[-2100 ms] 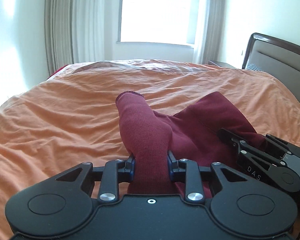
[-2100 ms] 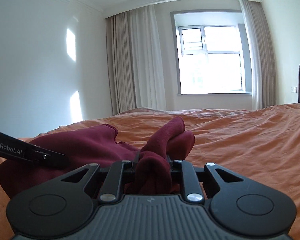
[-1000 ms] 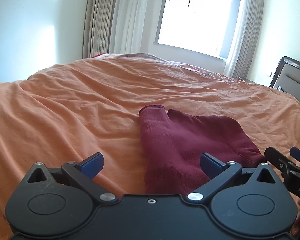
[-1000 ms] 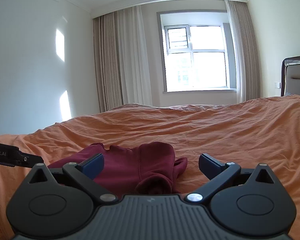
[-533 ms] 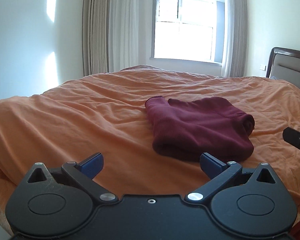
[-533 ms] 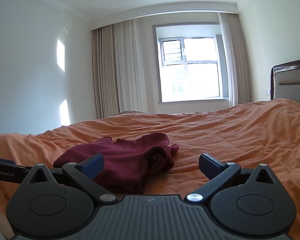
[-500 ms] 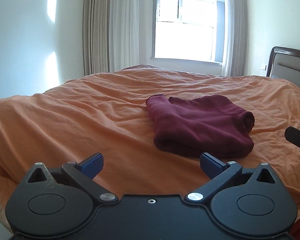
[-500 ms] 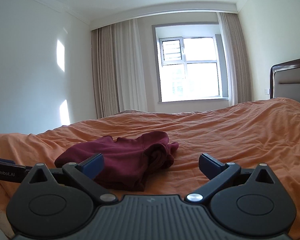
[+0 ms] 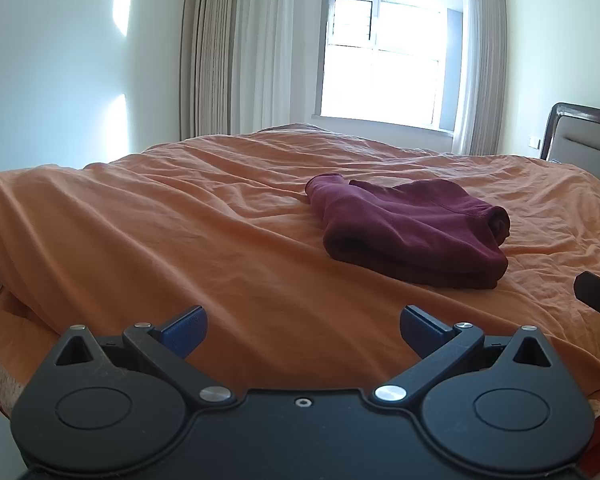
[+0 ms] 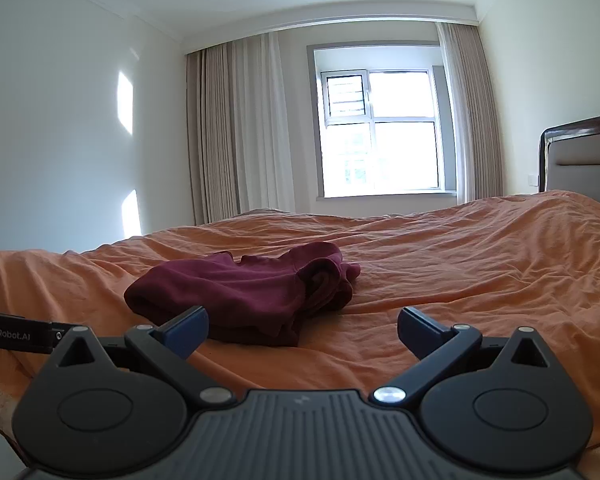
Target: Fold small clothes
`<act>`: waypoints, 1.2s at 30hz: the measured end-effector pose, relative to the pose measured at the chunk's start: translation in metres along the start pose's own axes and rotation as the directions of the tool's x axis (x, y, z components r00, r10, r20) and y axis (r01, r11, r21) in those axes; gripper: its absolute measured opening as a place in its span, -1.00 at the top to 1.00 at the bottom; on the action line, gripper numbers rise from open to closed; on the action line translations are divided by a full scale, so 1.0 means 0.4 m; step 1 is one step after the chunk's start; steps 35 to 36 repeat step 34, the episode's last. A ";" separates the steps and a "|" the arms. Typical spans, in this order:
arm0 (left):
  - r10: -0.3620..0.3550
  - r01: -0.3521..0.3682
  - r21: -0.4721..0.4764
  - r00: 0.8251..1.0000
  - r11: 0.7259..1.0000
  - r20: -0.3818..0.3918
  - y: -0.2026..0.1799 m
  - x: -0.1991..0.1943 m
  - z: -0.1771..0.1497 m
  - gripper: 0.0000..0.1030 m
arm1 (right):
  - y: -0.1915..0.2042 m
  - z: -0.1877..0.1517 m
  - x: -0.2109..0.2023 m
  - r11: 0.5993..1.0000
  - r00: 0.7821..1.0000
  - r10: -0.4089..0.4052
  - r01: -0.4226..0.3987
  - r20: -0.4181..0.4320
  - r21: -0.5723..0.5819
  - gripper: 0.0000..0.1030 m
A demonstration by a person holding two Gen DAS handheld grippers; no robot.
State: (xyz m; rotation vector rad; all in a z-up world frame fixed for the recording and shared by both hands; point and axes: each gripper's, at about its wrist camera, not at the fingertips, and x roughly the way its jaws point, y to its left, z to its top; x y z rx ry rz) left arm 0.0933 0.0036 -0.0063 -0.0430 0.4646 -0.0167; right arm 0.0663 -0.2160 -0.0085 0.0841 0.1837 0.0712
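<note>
Nearest to us in the left wrist view, our left claw [image 9: 303,330] stands wide open, its blue-padded fingers [image 9: 184,329] spread far apart with nothing between them, held low over the near edge of the bed. In the right wrist view our right claw [image 10: 303,330] is spread just as wide and is likewise empty, hovering above the orange bedspread [image 10: 460,280]. At the left edge of that view, a black bar of the other claw, lettered GenRobot.AI, pokes in beside ours. Beyond both claws, well apart from either, lies the maroon garment [image 9: 412,224], folded into a compact, thick bundle that rests flat on the bedspread [image 9: 180,240]. From the left side we see a sleeve or cuff end sticking out of the garment's far-left corner and a rolled edge along its right end. From the right wrist view the same garment [image 10: 240,288] sits ahead and to the left of our claw, with its bunched, rolled end turned towards the right. The bedspread around the garment is rumpled with shallow creases. Beyond the garment, to the right, rises the dark-framed padded headboard [image 10: 580,156]. Farther still behind the garment hang pale curtains [image 10: 236,132] either side of a bright window [image 10: 380,132] in the far wall.
</note>
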 end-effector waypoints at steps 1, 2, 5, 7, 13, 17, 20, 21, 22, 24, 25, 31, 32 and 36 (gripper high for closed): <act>-0.001 0.001 0.000 1.000 1.000 0.000 0.000 0.000 0.000 -0.99 | 0.000 0.000 0.001 1.000 1.000 -0.001 0.001 -0.002 0.000 -1.00; -0.001 0.001 -0.001 1.000 1.000 0.000 0.001 -0.001 0.000 -0.99 | -0.001 0.000 0.001 1.000 1.000 -0.001 0.001 -0.003 0.001 -1.00; 0.003 -0.003 0.001 1.000 1.000 -0.001 -0.001 0.001 0.001 -0.99 | -0.004 0.001 0.003 1.000 1.000 -0.004 0.005 -0.007 0.002 -1.00; 0.005 -0.005 0.001 1.000 1.000 -0.001 -0.001 0.002 0.001 -0.99 | -0.006 0.000 0.004 1.000 1.000 -0.006 0.006 -0.010 0.003 -1.00; 0.010 -0.010 -0.001 1.000 1.000 -0.004 -0.001 0.001 0.002 -0.99 | -0.008 -0.002 0.011 1.000 1.000 -0.007 0.007 -0.018 0.006 -1.00; 0.028 -0.029 -0.010 0.999 1.000 -0.019 0.000 0.002 0.005 -0.99 | -0.009 -0.005 0.014 1.000 1.000 -0.007 0.007 -0.022 0.007 -1.00; 0.018 -0.018 -0.007 1.000 1.000 -0.016 -0.001 0.003 0.005 -0.99 | -0.010 -0.007 0.017 1.000 1.000 -0.007 0.008 -0.025 0.008 -1.00; 0.013 -0.013 -0.007 1.000 1.000 -0.012 -0.002 0.001 0.005 -0.99 | -0.011 -0.008 0.018 1.000 1.000 -0.008 0.008 -0.026 0.009 -1.00; 0.007 -0.007 -0.008 1.000 1.000 -0.009 -0.003 0.001 0.005 -0.99 | -0.012 -0.009 0.019 1.000 1.000 -0.008 0.009 -0.028 0.010 -1.00; 0.003 -0.003 -0.011 1.000 1.000 -0.006 -0.005 0.001 0.003 -0.99 | -0.014 -0.010 0.021 1.000 0.999 -0.009 0.010 -0.030 0.012 -1.00; 0.006 -0.006 -0.009 1.000 1.000 -0.009 -0.007 0.003 0.003 -0.99 | -0.014 -0.011 0.022 1.000 0.999 -0.010 0.010 -0.032 0.013 -1.00; 0.013 -0.013 0.007 1.000 1.000 -0.021 -0.013 0.015 0.001 -0.99 | -0.020 -0.015 0.029 1.000 0.999 -0.010 0.011 -0.041 0.020 -1.00; 0.014 -0.014 0.008 1.000 1.000 -0.023 -0.013 0.016 0.001 -0.99 | -0.021 -0.016 0.031 1.000 0.999 -0.010 0.011 -0.044 0.021 -1.00; 0.016 -0.015 0.005 0.999 1.000 -0.028 -0.011 0.020 0.000 -0.99 | -0.024 -0.019 0.036 1.000 0.999 -0.011 0.012 -0.052 0.022 -1.00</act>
